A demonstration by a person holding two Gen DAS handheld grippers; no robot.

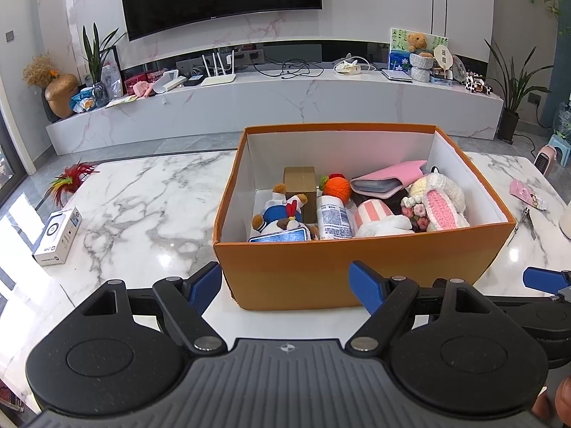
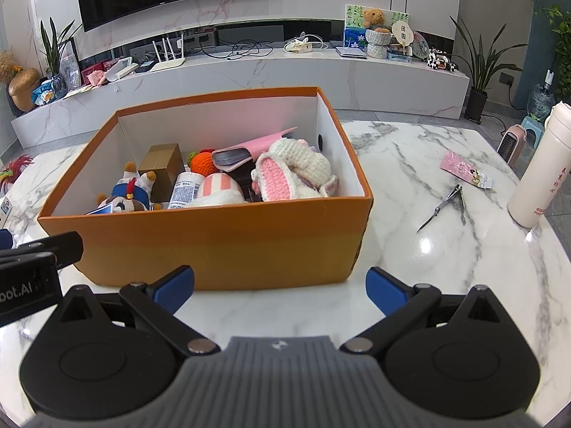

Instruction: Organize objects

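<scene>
An orange cardboard box (image 1: 357, 267) (image 2: 214, 242) stands on the marble table, filled with several items: a plush doll (image 1: 282, 214), a brown carton (image 1: 300, 183), an orange crochet fruit (image 1: 335, 185), a pink wallet (image 1: 389, 178) and a crochet bunny (image 1: 442, 199) (image 2: 292, 174). My left gripper (image 1: 287, 287) hovers open just short of the box's near wall, nothing between its blue fingers. My right gripper (image 2: 280, 290) is open too, in front of the box's near right corner. On the table lie a white box (image 1: 57, 235), a pink packet (image 2: 464, 169), nail clippers (image 2: 446, 207) and a white flask (image 2: 535, 171).
The marble table (image 2: 410, 256) has bare surface right of the box. A red feathered ornament (image 1: 71, 178) lies at the table's far left edge. Behind stands a long TV shelf (image 1: 271, 96) with clutter. A small pink heater (image 2: 512, 144) sits on the floor beyond the table.
</scene>
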